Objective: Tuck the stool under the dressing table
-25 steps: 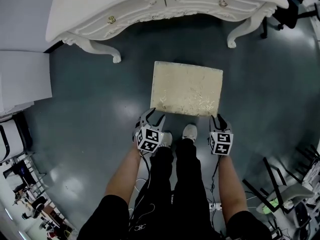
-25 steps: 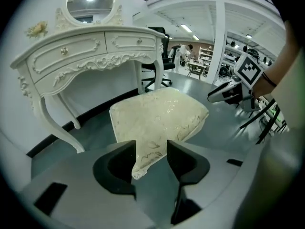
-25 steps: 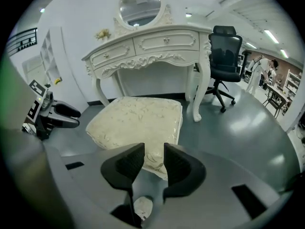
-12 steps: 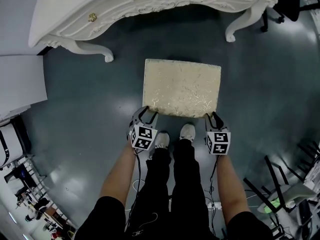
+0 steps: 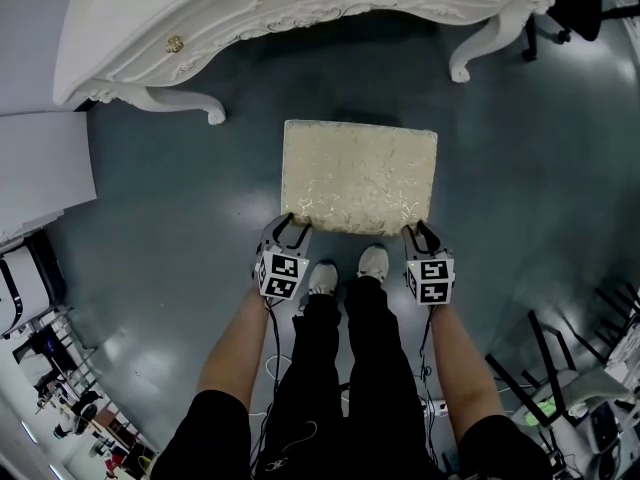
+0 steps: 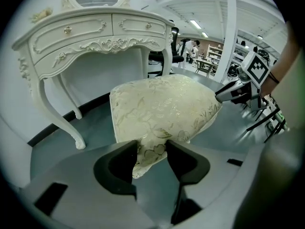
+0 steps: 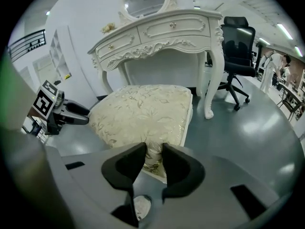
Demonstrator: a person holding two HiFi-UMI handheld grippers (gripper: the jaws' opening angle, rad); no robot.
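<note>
The stool [image 5: 358, 173] has a cream, gold-patterned cushion and stands on the dark floor in front of the white dressing table [image 5: 250, 8], outside its leg space. My left gripper [image 5: 290, 223] straddles the near left corner of the cushion [image 6: 162, 109], and the jaws look open around the fabric. At the near right corner, my right gripper [image 5: 420, 230] has the cushion [image 7: 143, 111] between its jaws. Those jaws have just been closing and still stand wide. Each gripper view shows the other gripper at the cushion's far side.
The dressing table's curved legs [image 5: 215, 113] [image 5: 462, 68] flank the gap behind the stool. A black office chair [image 7: 238, 37] stands right of the table. The person's shoes [image 5: 322, 278] are just behind the stool. A white cabinet [image 5: 40, 158] is at the left.
Both grippers have sunk onto the stool's near corners, which now sit between their jaws. The stool itself has not shifted relative to the table.
</note>
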